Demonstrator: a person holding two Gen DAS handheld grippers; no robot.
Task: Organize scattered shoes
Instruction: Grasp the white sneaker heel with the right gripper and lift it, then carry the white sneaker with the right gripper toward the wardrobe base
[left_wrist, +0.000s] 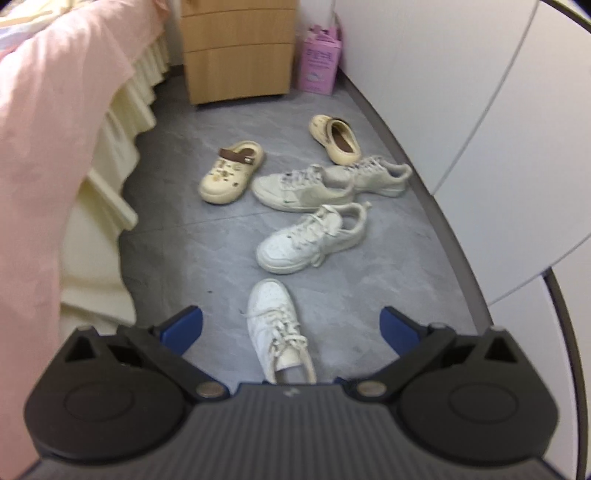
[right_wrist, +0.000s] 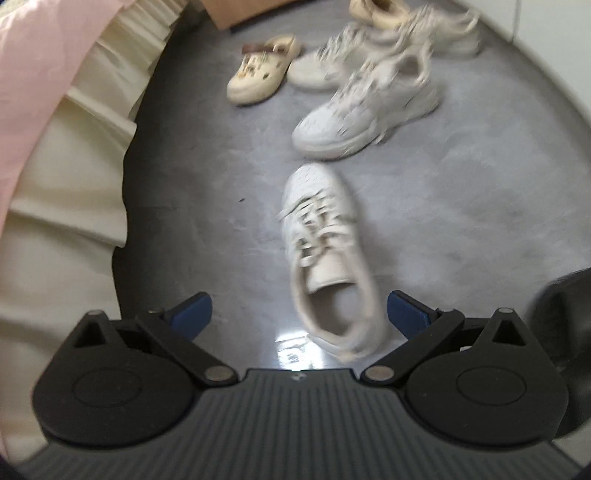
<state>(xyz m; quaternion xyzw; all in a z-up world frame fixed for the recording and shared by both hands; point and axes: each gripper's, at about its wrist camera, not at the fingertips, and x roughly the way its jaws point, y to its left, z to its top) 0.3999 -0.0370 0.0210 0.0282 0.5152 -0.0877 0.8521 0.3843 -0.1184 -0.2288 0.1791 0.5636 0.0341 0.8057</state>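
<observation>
Six shoes lie loose on the grey floor (left_wrist: 184, 258). Nearest is a white sneaker (left_wrist: 275, 325), upright on its sole with its toe pointing away and its heel toward both cameras. In the right wrist view this same shoe sits between the spread blue fingers (right_wrist: 408, 314) of the right claw (right_wrist: 299, 314), its heel opening just inside them; whether a pad touches the shoe cannot be told through the blur. The right claw is wide open and empty. The left claw (left_wrist: 291, 325) is likewise wide open and holds nothing, hanging above the heel of that sneaker.

Just beyond lies a second white sneaker (left_wrist: 312, 238), toe to the left. Farther on, a third sneaker (left_wrist: 303, 188) and a fourth sneaker (left_wrist: 373, 175) overlap each other. To their left is a cream clog (left_wrist: 231, 171) with a brown strap, and behind them a second clog (left_wrist: 334, 138) tilted on its side.

A bed with a pink cover (left_wrist: 55, 129) and a cream frill runs along the left. At the back stand a wooden drawer unit (left_wrist: 236, 51) and a pink box (left_wrist: 319, 61), with white cupboard doors (left_wrist: 480, 92) on the right
</observation>
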